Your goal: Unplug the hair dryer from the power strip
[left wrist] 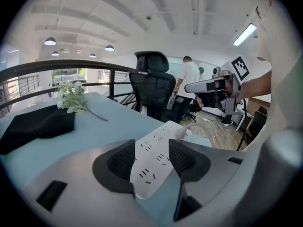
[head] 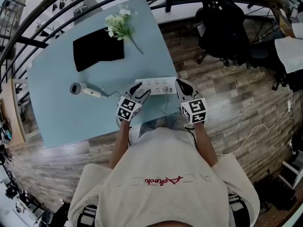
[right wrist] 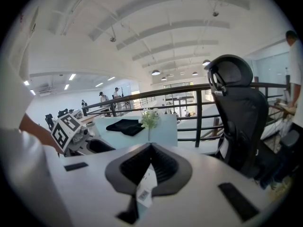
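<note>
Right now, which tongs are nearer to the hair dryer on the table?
Left. The left tongs are at the left end of the power strip, the end toward the hair dryer; the right tongs are at its right end, farther away.

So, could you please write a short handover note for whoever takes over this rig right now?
Left hand-held gripper: open, jaws astride the near end of the long white plastic power strip, not closed on it.
Right hand-held gripper: shut, at the strip's other end; a white labelled piece shows behind its tips.
Grey-and-white hair dryer lies on the pale blue table, left of the strip, cord running towards it.
Done: nothing unplugged; a white plug sits in the strip.
To do: grip that plug and pull it out, holding the strip steady.
</note>
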### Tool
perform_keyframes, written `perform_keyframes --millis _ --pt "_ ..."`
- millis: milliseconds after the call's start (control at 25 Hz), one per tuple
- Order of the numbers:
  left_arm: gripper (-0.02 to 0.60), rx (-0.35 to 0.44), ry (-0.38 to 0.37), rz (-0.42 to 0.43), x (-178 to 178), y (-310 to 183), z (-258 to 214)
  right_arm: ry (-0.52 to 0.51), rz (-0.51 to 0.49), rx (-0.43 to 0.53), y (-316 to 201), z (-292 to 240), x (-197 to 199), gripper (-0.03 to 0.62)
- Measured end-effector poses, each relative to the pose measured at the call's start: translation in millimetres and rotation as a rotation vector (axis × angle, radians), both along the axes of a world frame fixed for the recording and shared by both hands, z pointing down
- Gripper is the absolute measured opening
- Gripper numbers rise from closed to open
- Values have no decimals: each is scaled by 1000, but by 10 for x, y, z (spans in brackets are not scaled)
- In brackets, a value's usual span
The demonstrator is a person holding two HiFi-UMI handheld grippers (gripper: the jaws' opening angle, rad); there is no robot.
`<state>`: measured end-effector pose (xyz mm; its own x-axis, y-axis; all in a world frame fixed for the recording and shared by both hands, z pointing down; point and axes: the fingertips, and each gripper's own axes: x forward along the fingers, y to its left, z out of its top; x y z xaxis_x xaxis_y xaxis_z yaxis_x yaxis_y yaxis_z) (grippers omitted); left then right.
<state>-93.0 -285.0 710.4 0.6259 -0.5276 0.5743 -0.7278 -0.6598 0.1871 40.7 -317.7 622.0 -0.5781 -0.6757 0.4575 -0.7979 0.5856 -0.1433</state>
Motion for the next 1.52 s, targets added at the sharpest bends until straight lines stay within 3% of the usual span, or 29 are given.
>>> perform_keyframes --millis 400,640,1520 --pt "207 -55 -62 -6 -28 28 235 1 0 -17 20 58 -8 17" --pt "206 -28 -128 -15 -36 0 307 6 4 -18 13 82 0 17" --pt "206 0 -133 -37 -40 9 303 10 -17 -52 126 151 -67 17"
